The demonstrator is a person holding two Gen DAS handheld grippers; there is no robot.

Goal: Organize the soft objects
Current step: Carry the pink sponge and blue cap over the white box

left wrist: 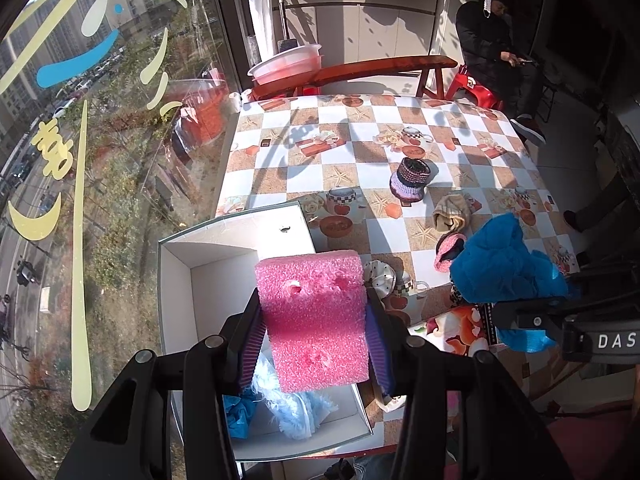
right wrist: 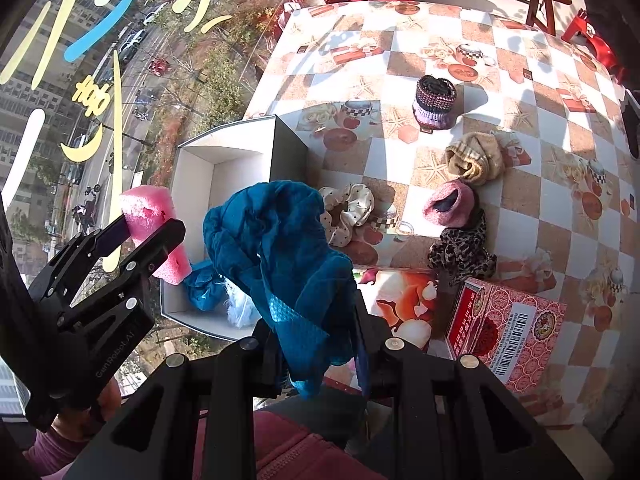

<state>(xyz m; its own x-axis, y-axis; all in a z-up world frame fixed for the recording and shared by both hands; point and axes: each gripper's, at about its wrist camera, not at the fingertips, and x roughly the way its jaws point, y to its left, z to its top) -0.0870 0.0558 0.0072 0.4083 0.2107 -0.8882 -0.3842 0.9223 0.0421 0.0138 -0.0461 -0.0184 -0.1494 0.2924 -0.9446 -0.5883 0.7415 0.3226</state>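
Porous pink foam block (left wrist: 314,320); crumpled, perhaps terry, blue cloth (right wrist: 280,248).

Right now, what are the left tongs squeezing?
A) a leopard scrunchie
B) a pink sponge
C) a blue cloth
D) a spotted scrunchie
B: the left tongs pinch the pink sponge from both sides over the white box, while the blue cloth hangs from the right tongs.
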